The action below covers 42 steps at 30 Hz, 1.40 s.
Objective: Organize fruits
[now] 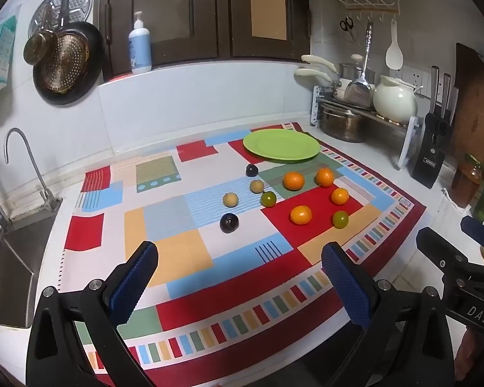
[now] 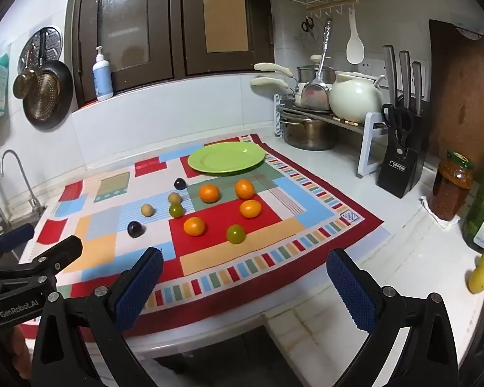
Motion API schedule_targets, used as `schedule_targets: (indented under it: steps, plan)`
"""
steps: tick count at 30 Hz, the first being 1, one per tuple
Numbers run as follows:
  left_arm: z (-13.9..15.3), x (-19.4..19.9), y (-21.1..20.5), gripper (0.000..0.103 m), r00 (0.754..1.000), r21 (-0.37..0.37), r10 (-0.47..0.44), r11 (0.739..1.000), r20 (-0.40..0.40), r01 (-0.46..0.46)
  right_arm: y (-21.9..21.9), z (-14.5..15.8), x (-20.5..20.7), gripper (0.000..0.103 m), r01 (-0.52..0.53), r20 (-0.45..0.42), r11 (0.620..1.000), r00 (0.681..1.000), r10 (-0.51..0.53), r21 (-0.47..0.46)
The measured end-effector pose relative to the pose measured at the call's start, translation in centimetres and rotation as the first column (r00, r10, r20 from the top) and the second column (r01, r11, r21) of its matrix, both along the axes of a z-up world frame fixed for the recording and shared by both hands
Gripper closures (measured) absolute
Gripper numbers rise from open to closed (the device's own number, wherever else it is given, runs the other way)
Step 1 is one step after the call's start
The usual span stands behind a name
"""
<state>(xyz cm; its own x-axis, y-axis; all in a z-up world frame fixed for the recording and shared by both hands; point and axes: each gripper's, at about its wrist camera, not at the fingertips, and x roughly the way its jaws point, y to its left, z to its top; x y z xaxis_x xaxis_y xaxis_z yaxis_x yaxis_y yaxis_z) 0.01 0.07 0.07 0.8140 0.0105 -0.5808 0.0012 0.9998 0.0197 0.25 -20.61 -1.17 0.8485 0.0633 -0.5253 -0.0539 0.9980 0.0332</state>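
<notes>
Hovering at the near edge: left gripper [image 1: 238,277] and right gripper [image 2: 243,285] are both hanging over the bench's front edge, jaws spread wide, blue pads holding nothing.
Cloth: a patchwork mat [image 2: 119,242] is lying flat on the bench, carrying all the fruit.
Near fruit: a dark plum [image 2: 135,228], an orange fruit [image 2: 194,226] and a green fruit [image 2: 236,234] are sitting closest to the grippers, each apart from the others.
Middle fruit: two small tan fruits [image 2: 147,210], a second green fruit [image 2: 176,210] and another orange fruit [image 2: 250,208] are lying in the mat's centre, the green one just beside a tan one.
Far fruit: two more orange fruits [image 2: 209,193] and a second dark plum [image 2: 179,183] are resting just short of the plate.
Plate: a green plate [image 2: 226,161] is sitting bare at the mat's far edge.
Right side of bench: a knife block [image 2: 400,167], a sauce jar [image 2: 451,187] and a yellow object [image 2: 482,272] are standing off the mat.
Far right corner: a rack with a white pot [image 2: 355,96] is crowding the wall.
Left edge: a sink faucet [image 2: 16,174] is rising beside the mat.
</notes>
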Motion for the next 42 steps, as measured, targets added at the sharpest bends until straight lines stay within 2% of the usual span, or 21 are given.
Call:
schedule_targets:
  steps: [3, 5, 42]
  plan:
    - [0.3, -0.4, 0.5, 0.000, 0.999, -0.008, 0.003, 1.000, 0.032, -0.003, 0.0, 0.0, 0.0, 0.001, 0.000, -0.004, 1.000, 1.000, 0.000, -0.001]
    - [0.7, -0.4, -0.4, 0.000, 0.999, 0.025, 0.007, 1.000, 0.032, -0.008, 0.0, 0.0, 0.1, 0.001, 0.000, -0.009, 1.000, 1.000, 0.000, 0.000]
    - [0.8, -0.7, -0.7, 0.000, 0.999, 0.025, -0.014, 1.000, 0.044, 0.012, 0.1, 0.2, 0.0, 0.001, -0.008, -0.015, 1.000, 1.000, 0.008, 0.006]
